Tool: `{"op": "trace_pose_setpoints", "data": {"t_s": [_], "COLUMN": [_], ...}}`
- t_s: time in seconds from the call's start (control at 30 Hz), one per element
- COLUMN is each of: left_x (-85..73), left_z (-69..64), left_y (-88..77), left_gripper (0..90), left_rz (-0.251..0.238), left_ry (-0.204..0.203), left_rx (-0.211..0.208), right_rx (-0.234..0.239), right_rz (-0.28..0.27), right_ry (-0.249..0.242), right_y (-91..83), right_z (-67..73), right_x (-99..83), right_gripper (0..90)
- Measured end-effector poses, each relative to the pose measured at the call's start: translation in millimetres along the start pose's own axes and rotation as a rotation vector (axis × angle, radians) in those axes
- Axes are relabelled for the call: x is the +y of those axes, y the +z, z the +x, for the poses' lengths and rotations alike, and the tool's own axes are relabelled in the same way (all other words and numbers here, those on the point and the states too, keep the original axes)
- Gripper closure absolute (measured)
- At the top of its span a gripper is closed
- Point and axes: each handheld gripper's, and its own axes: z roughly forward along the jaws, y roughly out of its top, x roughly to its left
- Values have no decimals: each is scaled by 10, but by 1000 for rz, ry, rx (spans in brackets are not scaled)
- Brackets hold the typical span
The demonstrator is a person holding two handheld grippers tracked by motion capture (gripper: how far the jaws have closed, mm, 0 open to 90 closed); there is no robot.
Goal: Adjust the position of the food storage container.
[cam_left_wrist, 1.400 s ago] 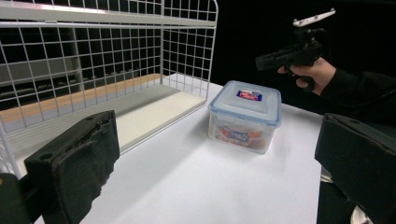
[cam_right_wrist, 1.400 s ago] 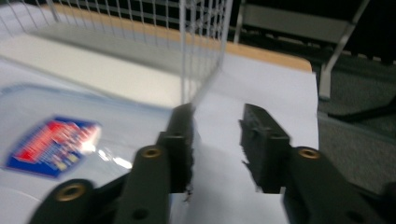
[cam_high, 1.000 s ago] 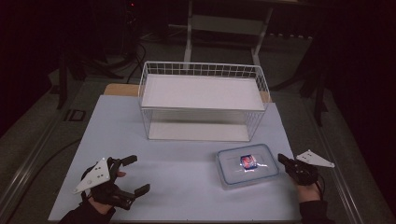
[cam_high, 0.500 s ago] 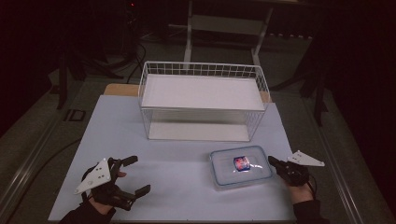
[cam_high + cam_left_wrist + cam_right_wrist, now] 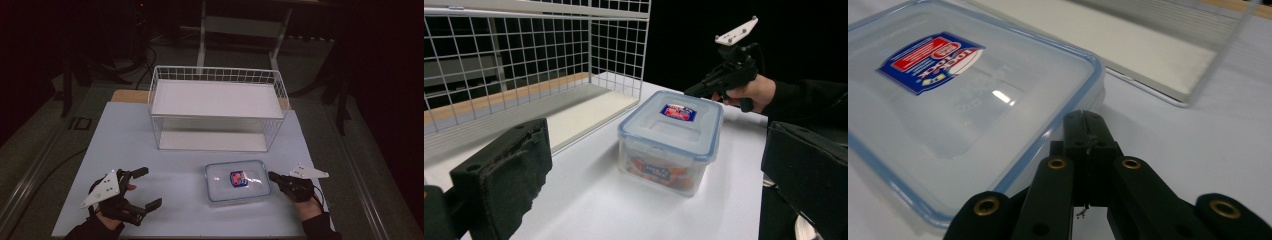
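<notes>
Clear rectangular plastic lidded box [image 5: 238,181], blue-rimmed, glossy. Right gripper [image 5: 272,176] jaws pressed together at its edge; left gripper [image 5: 148,187] jaws wide.

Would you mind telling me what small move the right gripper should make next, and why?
Probably keep nudging the container leftward: the right gripper, jaws shut, sits against its right edge, while the left gripper waits open across the table.

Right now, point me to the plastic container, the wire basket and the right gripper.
plastic container [image 5: 237,181]: high view, on the middle of its clear lid by the label.
wire basket [image 5: 215,71]: high view, on its far top rim.
right gripper [image 5: 272,176]: high view, at the tips of its closed jaws, beside the container's right edge.
</notes>
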Motion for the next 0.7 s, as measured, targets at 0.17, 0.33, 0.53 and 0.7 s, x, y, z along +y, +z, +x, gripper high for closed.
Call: {"op": "trace_pose_setpoints", "data": {"t_s": [0.17, 0.33, 0.53, 0.7], "left_x": [-15, -28, -37, -45], "left_z": [3, -4, -16, -25], "left_y": [6, 33, 57, 75], "left_gripper": [1, 1, 1, 1], "left_rz": [-6, 5, 12, 22], "left_ry": [-6, -9, -17, -19], "left_rx": [-15, -15, -31, -45], "right_rx": [-12, -3, 44, 88], "right_rz": [-2, 6, 8, 13], "right_ry": [1, 8, -9, -22], "right_y": [-17, 31, 82, 153], "right_z": [13, 64, 190, 336], "right_x": [5, 19, 68, 128], "right_gripper": [900, 900, 900, 900]}}
